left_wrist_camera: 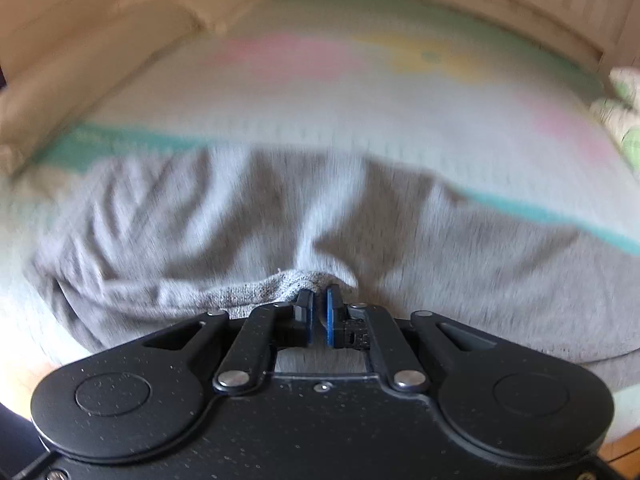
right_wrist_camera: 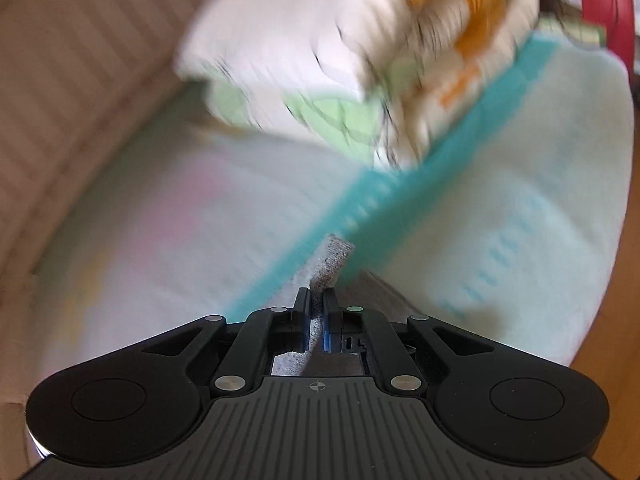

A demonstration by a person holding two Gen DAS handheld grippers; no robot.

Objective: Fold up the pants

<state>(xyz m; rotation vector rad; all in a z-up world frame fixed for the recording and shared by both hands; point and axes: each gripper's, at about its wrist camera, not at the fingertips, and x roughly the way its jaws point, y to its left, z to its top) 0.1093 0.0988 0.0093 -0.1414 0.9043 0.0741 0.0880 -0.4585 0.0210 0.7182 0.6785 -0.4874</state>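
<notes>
The black left gripper [left_wrist_camera: 319, 304] was clenched on a hem of the soft grey knit pants [left_wrist_camera: 280, 216], spread rumpled over the pastel bed sheet [left_wrist_camera: 320, 92]. The right gripper [right_wrist_camera: 318, 306] pinched another edge of the pants [right_wrist_camera: 334, 258]. Seemingly mid-fold; next, both should carry the cloth across evenly.

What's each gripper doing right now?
Left gripper: closed on the grey pants, at an edge.
Right gripper: closed on the grey pants, cloth between its fingers.
</notes>
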